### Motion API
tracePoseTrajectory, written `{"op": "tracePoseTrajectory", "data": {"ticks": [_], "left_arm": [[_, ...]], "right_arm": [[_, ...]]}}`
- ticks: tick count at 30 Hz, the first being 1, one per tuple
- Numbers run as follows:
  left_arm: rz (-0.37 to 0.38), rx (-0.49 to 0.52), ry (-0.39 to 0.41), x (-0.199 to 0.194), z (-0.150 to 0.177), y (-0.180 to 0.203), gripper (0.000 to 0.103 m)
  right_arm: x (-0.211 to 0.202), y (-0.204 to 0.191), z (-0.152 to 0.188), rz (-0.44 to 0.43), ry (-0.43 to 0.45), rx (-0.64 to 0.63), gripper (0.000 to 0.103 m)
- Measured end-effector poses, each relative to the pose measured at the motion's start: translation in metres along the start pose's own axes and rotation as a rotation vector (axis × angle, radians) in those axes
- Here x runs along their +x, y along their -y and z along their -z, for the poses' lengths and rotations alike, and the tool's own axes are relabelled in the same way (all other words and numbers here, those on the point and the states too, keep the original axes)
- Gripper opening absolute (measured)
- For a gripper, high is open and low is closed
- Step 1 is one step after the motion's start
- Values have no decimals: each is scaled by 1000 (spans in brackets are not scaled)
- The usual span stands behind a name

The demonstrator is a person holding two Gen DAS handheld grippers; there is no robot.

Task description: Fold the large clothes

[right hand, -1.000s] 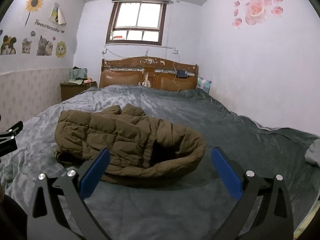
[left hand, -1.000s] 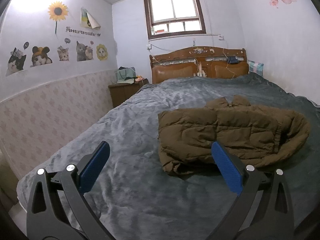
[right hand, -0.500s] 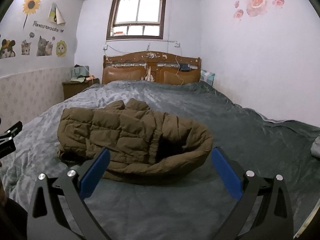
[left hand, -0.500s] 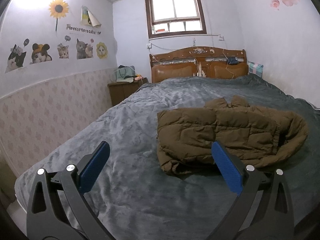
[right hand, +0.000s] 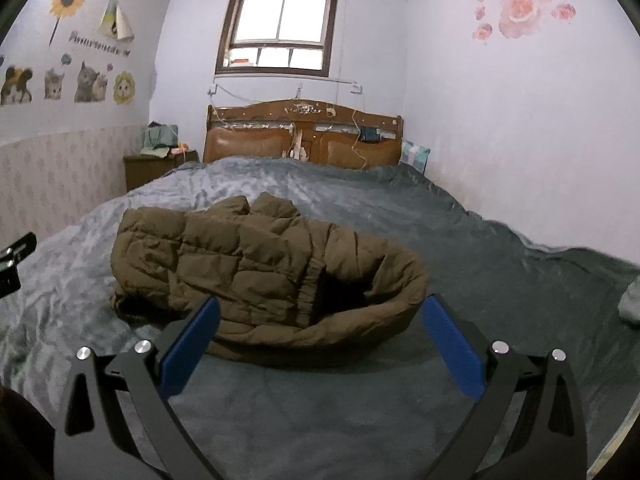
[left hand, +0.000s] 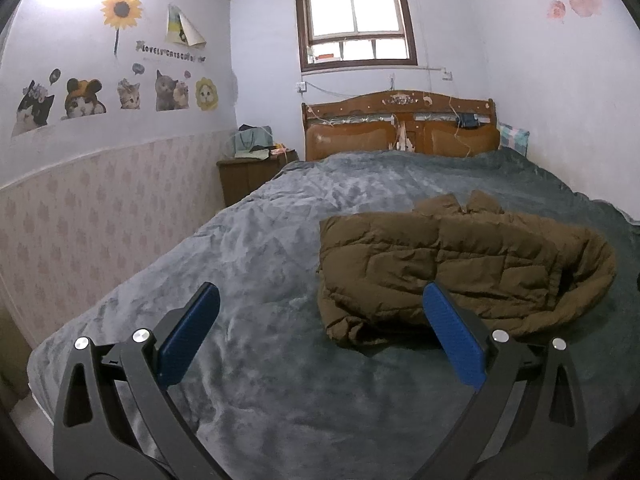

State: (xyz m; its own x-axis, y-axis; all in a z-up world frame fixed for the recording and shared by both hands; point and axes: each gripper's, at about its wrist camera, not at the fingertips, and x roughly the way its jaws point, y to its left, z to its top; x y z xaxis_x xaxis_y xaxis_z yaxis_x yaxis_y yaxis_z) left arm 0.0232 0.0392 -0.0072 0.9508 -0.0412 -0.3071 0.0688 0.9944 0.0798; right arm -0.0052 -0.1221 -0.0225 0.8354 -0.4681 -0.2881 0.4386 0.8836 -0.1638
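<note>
On the bed (left hand: 260, 248), which fills most of both views under a grey plush blanket (right hand: 460, 240), your one task item lies near the middle: a brown quilted jacket (left hand: 448, 264), bundled into a rough folded heap with its long axis running across the bed; from the right wrist view the same jacket (right hand: 256, 264) shows its hood (right hand: 360, 312) at the end nearest your right gripper, the hood rim curving round a dark hollow; two sleeve ends or cuffs poke up at the far edge, towards the headboard (left hand: 400, 126). The wooden headboard stands against the far wall beneath a window (left hand: 354, 28); a small wooden nightstand (left hand: 244, 174) with bags and papers on top sits beside it, against the wall bearing the cat and sunflower stickers (left hand: 120, 88); pink flower stickers (right hand: 524, 8) mark the opposite wall. Your left gripper (left hand: 320, 330) hangs above the blanket, its jaws spread wide and holding nothing; the nearer corner of the jacket lies just ahead of its right-hand blue pad. Your right gripper (right hand: 320, 332) hangs just short of the hood end, jaws likewise wide and empty, no contact with the fabric visible. A small pale grey cloth item (right hand: 630, 300) lies at the bed's right edge, too cropped to identify.
</note>
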Motion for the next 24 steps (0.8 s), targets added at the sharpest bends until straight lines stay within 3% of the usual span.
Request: {"op": "tracePoseTrajectory", "data": {"ticks": [5,24], "left_arm": [[-5,17,5,0,0,3,100],[-13,35,6,-2,-1,4,100]], "right_arm": [[-8,-1,1,14,32,-42,101],[-8,11,-1,9,27,-10,101]]}}
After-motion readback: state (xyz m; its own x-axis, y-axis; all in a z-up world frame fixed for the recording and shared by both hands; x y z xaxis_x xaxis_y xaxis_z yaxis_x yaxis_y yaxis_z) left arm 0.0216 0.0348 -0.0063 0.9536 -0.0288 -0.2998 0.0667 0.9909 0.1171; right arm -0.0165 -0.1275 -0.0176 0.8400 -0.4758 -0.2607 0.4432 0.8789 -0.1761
